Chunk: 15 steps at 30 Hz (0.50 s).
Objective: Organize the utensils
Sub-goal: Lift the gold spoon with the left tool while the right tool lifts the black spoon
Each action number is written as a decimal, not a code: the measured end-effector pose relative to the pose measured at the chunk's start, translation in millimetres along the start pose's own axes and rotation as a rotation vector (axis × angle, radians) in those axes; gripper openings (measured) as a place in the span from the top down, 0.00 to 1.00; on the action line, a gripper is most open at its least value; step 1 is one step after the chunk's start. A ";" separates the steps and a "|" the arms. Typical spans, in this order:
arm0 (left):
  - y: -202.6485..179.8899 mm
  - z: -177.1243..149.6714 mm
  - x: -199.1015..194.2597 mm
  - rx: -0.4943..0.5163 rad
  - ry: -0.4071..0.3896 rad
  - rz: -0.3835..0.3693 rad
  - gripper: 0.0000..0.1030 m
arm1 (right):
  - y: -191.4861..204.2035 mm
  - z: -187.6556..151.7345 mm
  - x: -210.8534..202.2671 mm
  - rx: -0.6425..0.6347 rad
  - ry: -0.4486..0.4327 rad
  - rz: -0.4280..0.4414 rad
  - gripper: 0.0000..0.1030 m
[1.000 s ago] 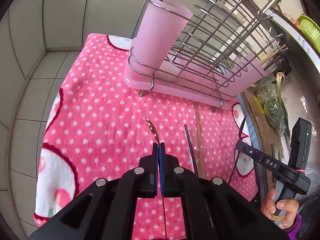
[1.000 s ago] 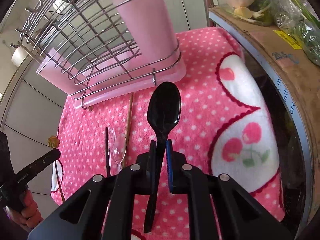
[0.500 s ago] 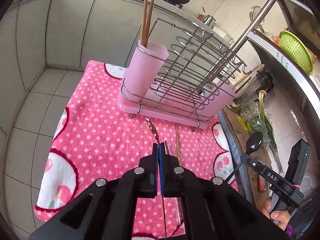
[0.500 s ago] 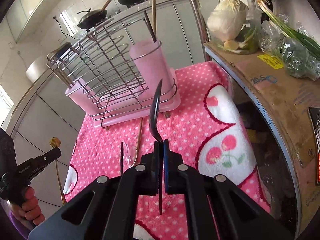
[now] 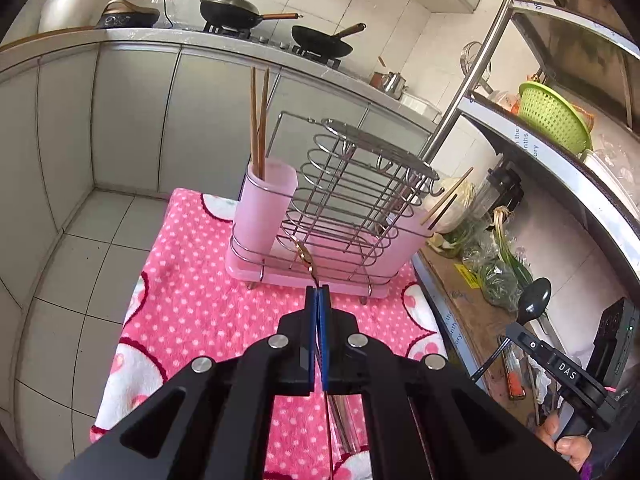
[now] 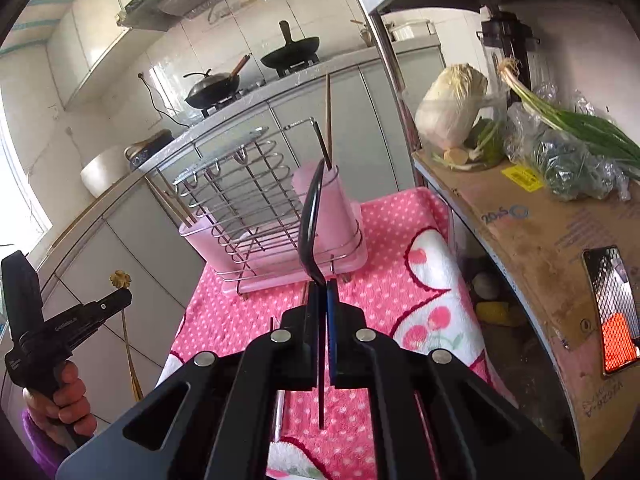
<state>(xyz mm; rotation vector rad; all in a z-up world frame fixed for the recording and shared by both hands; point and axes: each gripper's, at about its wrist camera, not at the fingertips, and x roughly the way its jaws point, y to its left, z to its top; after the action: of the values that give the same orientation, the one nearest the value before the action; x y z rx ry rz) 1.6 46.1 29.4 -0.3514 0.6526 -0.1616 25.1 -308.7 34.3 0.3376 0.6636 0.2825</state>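
Transfer step in hand: the left hand-held gripper (image 5: 318, 294), clamped shut on a thin gold utensil (image 5: 305, 256), and the right hand-held gripper (image 6: 322, 286), closed on a black spoon (image 6: 310, 216), face the centre-frame pink rack (image 5: 320, 216). Next: lower each into a pink cup (image 6: 320, 196). Versus earlier frames, both sit higher; the spoon has turned edge-on.

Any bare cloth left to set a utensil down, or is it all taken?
Free: the pink polka-dot cloth left of the pink wire-framed drying rack, out to the tiled floor; also the cherry-print corner beside the cardboard-topped shelf. Crowded: the strip below the tools, where loose utensils lie.
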 end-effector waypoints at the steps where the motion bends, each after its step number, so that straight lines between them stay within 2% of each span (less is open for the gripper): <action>1: -1.0 2.0 -5.2 0.002 -0.011 0.003 0.99 | 1.4 3.3 -5.7 -0.006 -0.013 0.006 0.96; 7: -7.6 12.3 -38.9 0.000 -0.089 0.023 0.99 | 13.1 20.5 -40.6 -0.043 -0.098 0.042 0.96; 15: -23.7 19.5 -73.1 0.003 -0.145 0.032 0.99 | 26.6 34.3 -77.6 -0.078 -0.186 0.094 0.96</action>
<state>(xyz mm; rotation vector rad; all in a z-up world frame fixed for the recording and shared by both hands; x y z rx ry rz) -44.5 48.0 93.8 -0.3465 0.5149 -0.1055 -15.3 -319.9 112.8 0.3170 0.4533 0.3610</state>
